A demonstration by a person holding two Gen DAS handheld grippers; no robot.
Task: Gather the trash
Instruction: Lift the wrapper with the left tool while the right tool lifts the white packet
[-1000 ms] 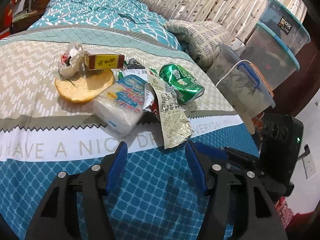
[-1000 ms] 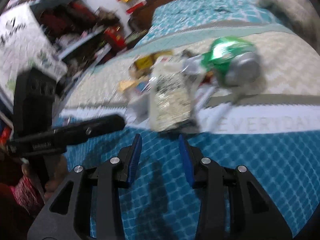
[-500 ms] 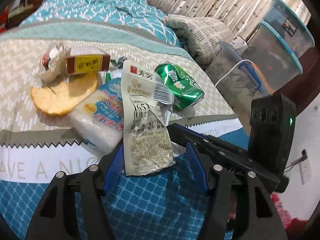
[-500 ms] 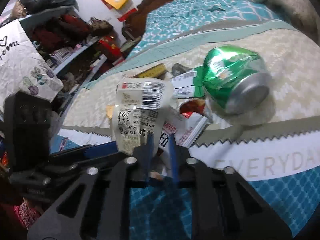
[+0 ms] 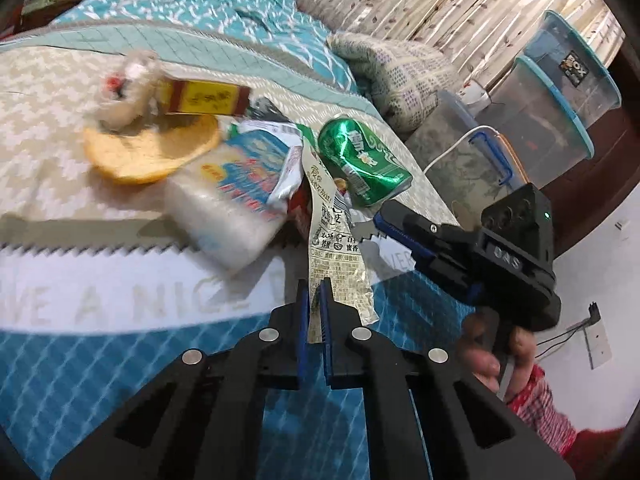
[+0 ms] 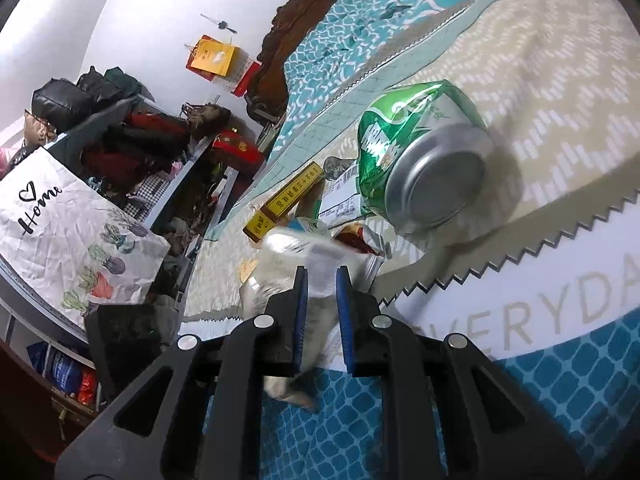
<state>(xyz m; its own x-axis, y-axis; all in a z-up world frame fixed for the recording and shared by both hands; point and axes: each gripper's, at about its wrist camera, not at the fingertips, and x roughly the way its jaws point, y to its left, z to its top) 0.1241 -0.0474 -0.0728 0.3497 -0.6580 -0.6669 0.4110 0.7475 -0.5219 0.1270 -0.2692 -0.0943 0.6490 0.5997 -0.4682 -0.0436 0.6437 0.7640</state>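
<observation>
The bed (image 5: 120, 360) carried everything, its quilt banded in teal, beige and white lettering. Beyond its far edge stood stacked clear storage bins (image 5: 560, 92) against a curtain (image 5: 440, 8), with a rolled patterned blanket (image 5: 396, 76) lying between the bins and the trash heap. In the right wrist view a cluttered shelf (image 6: 160, 152) and a white "Home" tote bag (image 6: 68, 236) filled the room on the left.

The trash lay in one cluster on the beige band. A dented green can (image 5: 362, 160) rested on its side at the heap's right edge, its silver base turned toward the right gripper (image 6: 320, 312). Just left of it sat a white tissue pack (image 5: 232, 196) with blue print, partly over a yellow round wrapper (image 5: 152, 152). Behind these lay a red and yellow box (image 5: 204, 98) and a crumpled clear bag (image 5: 128, 84), blurred.

The long printed wrapper (image 5: 332, 248) rose from the heap toward the left gripper (image 5: 314, 300), whose fingers were clenched on its lower end. The right gripper's fingers stood a little apart with a pale, blurred wrapper between them; I could not tell whether they gripped it. Seen from the left wrist, the right gripper reached in just below the can, close beside the wrapper, held by a hand (image 5: 492, 352) in a red sleeve.
</observation>
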